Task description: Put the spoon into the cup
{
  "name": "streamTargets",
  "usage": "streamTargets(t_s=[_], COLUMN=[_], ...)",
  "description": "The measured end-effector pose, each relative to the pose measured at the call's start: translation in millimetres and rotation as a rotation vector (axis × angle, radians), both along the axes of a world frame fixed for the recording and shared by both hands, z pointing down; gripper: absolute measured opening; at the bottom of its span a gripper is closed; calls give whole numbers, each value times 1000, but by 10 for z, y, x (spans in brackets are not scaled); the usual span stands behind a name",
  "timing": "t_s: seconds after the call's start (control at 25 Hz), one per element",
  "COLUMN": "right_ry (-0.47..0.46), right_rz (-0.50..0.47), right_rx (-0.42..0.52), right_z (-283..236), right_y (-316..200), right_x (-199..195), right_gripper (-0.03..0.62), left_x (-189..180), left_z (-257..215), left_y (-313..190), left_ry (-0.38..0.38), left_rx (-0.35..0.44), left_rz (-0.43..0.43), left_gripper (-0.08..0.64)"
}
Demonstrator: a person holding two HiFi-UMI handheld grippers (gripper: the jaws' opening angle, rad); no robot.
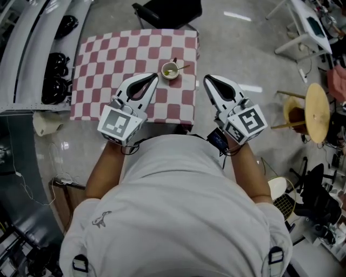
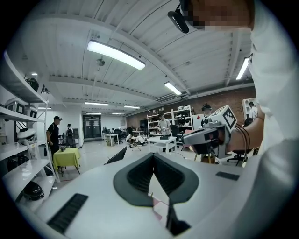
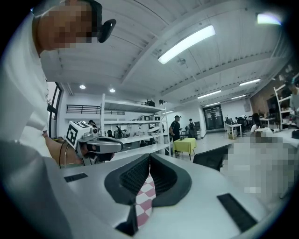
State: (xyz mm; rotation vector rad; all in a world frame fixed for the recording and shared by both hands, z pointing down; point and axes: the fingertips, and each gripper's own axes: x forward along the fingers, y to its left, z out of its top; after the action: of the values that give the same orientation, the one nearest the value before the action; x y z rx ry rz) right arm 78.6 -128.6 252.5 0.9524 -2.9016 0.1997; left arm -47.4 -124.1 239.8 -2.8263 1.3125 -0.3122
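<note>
In the head view a small white cup (image 1: 170, 70) stands on the table with the red and white checked cloth (image 1: 108, 54), near its front right part. A spoon (image 1: 183, 68) rests in the cup, its handle sticking out over the rim to the right. My left gripper (image 1: 154, 76) is held just left of and nearer than the cup, jaws shut with nothing between them. My right gripper (image 1: 206, 79) hovers past the table's right front corner, also shut and empty. Both gripper views look up across the room; the shut jaws meet in the left gripper (image 2: 153, 155) and the right gripper (image 3: 149, 157).
A black chair (image 1: 167, 11) stands behind the table. Shelving with black helmets (image 1: 54, 76) runs along the left. A round wooden stool (image 1: 316, 111) and white desks (image 1: 305, 32) are at the right. Several people stand among shelves far off in the gripper views.
</note>
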Motion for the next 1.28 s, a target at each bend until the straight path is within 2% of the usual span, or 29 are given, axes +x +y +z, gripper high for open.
streamTargets(t_s=[0.16, 0.4, 0.76, 0.96, 1.28], right_ry=[-20, -10, 9, 23, 13], right_rz=[38, 77, 146, 167, 160], right_rx=[-21, -20, -25, -25, -18], right_z=[-6, 28, 75, 70, 17], right_y=[182, 666, 1440, 1780, 2148], right_x=[-173, -611, -1011, -1061, -893], right_gripper=[34, 34, 34, 34, 34], left_x=[-256, -737, -1167, -1197, -964], left_z=[-3, 72, 179, 191, 111], left_y=[173, 745, 1435, 1671, 2032], left_ry=[6, 14, 50, 64, 72], left_rx=[-6, -26, -42, -43, -26], left_rz=[25, 55, 135, 171, 193], left_gripper=[14, 14, 14, 14, 14])
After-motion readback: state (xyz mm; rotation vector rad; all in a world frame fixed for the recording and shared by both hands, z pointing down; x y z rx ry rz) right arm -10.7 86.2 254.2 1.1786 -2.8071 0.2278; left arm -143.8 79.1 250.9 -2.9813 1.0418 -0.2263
